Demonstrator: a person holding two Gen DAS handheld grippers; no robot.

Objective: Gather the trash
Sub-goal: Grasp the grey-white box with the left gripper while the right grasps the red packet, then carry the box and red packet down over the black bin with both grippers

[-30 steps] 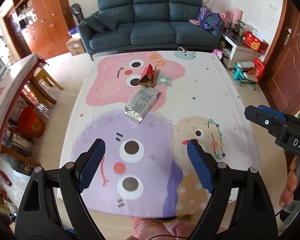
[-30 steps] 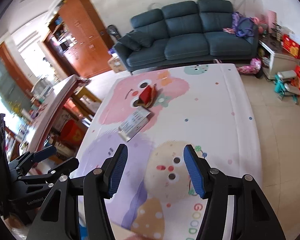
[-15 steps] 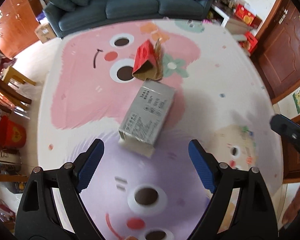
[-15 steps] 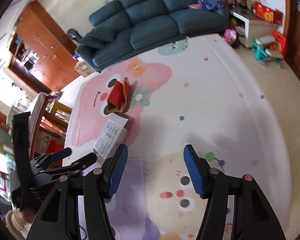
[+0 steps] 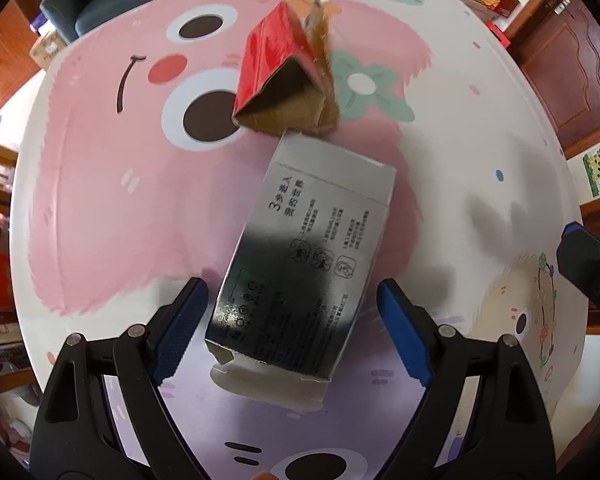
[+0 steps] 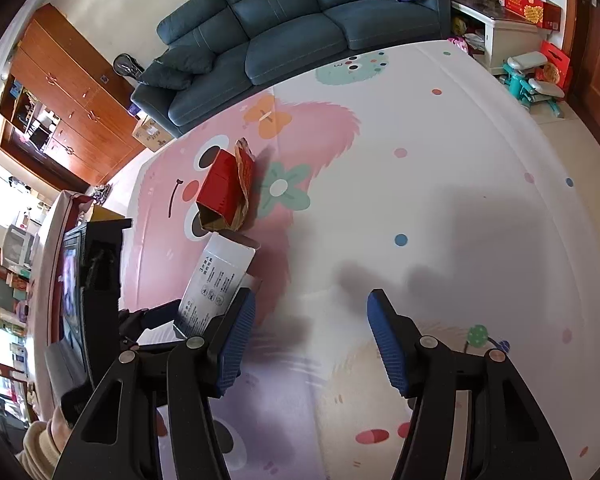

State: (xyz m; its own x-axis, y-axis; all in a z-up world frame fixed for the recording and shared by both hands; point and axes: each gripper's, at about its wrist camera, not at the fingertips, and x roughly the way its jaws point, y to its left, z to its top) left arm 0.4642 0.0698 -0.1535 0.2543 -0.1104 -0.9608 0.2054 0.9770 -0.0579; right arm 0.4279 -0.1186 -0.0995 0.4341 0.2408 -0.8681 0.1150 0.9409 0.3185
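A grey-and-white printed carton [image 5: 304, 264] lies flat on the cartoon play mat [image 5: 100, 200], its near flap open. My left gripper [image 5: 290, 332] is open, its blue pads on either side of the carton's near end without touching it. Just beyond the carton lies a crumpled red-and-brown cardboard box [image 5: 288, 76]. In the right wrist view the same carton [image 6: 216, 284] and red box [image 6: 226, 192] lie to the left. My right gripper [image 6: 310, 344] is open over bare mat, with nothing between its fingers. The left gripper's body [image 6: 100, 300] shows at that view's left edge.
A dark teal sofa [image 6: 300, 28] stands beyond the mat. Wooden cabinets [image 6: 68, 100] and a cardboard box [image 6: 152, 134] are at the back left, a white side table [image 6: 508, 36] with red boxes and toys at the back right. A wooden door [image 5: 568, 64] is on the right.
My left gripper has dropped and moved forward until its open fingers straddle the carton's near end. The right gripper has also moved forward and lower over the mat.
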